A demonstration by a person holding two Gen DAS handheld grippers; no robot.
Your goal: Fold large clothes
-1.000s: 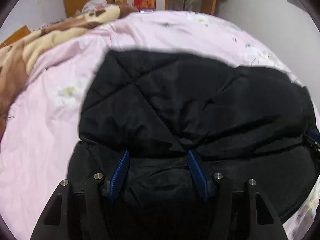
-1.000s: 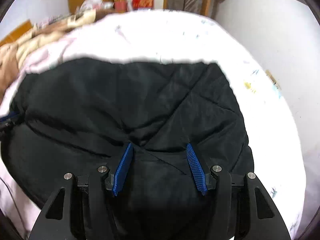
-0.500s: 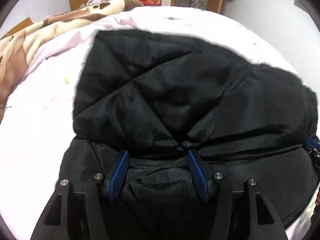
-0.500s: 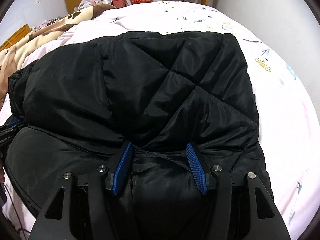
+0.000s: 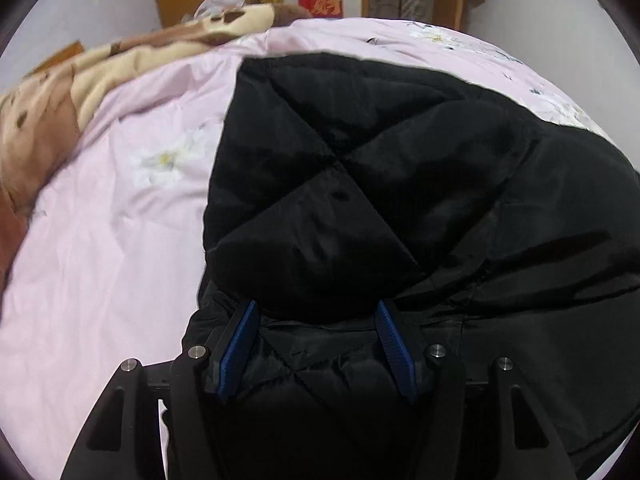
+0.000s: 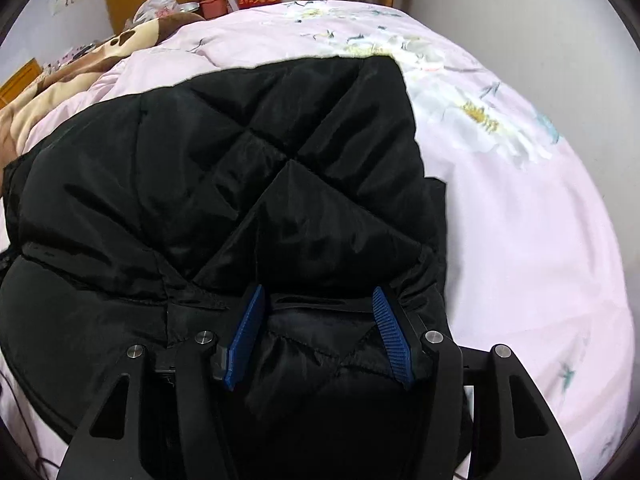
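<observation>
Carrying the black quilted jacket [image 5: 400, 184] forward over the pink bedspread [image 5: 100, 260], we have lowered its doubled edge, the left gripper [image 5: 316, 312] and right gripper [image 6: 318, 298] both clamped on thick padding at lower centre.

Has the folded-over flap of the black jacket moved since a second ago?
Yes. In the right wrist view the black jacket flap's far edge now lies closer to the white flower print on the pink bedspread.

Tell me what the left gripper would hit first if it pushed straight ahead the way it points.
Most likely the black quilted jacket: the left gripper already has its bulky fold between its jaws, with the pink bedspread beneath.
</observation>
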